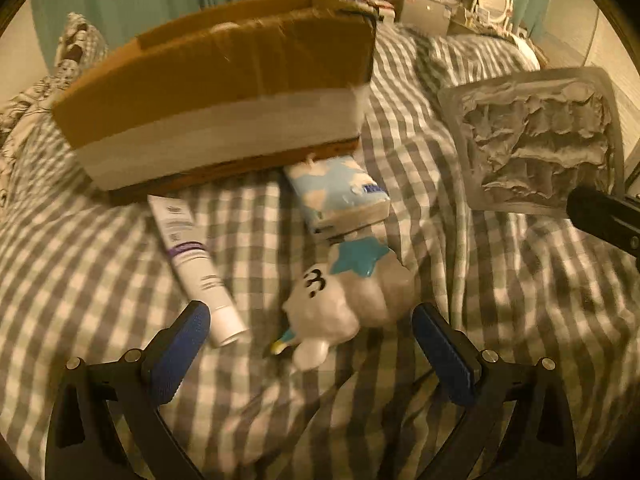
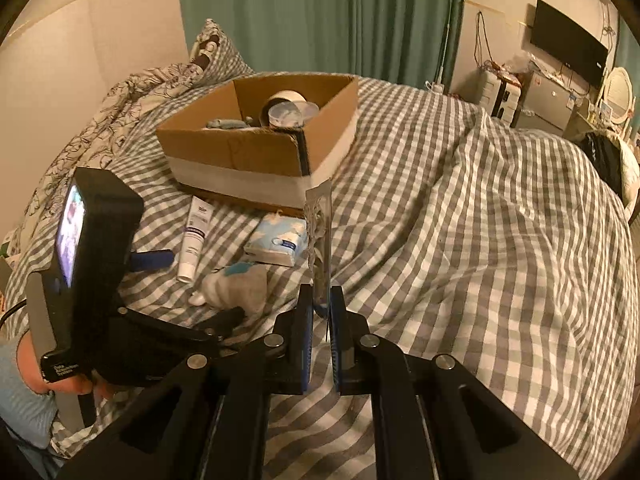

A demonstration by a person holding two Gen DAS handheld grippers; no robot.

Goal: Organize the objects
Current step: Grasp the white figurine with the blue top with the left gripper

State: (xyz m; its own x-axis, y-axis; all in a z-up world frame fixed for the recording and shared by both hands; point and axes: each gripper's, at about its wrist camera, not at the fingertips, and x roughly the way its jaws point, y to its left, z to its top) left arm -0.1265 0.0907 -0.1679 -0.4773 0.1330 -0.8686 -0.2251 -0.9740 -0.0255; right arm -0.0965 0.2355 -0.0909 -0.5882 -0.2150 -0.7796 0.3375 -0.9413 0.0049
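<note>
Right wrist view: our right gripper [image 2: 322, 312] has its jaws clamped on a flat silver blister pack [image 2: 319, 236], held edge-on and clear of the checked duvet [image 2: 460, 208]. The left wrist view shows the same pack [image 1: 532, 140] face-on w/ torn, crumpled foil, so it looks used up.

Left gripper [image 1: 310, 336]: fingers [image 1: 180, 356] wide apart, nothing gripped. It hangs over a white plush toy w/ a teal star [image 1: 352, 288], which lies between the jaws. Just beside it lie a white cream tube [image 1: 196, 256] and a cloud-print tissue pack [image 1: 340, 196]; the tissue pack sits against the front of the cardboard box [image 1: 224, 80].

Step in hand, as we judge it: carry the blister pack to the box and drop it in.
- Grip is on the pack's lower edge only, so move slow; thin foil can pivot or slip.
- Clear the near wall before opening; release over the open middle, not the rim.
- Keep the left hand out of the right's path; the two are close.

Containers: one open cardboard box [image 2: 260, 136] on the bed. Inside: a tape roll [image 2: 286, 100], a round clear-lidded tub [image 2: 286, 114] and a small blue-grey item [image 2: 226, 123] we cannot id. Room is left. Three items still out on the duvet, so approx. mid-task.
</note>
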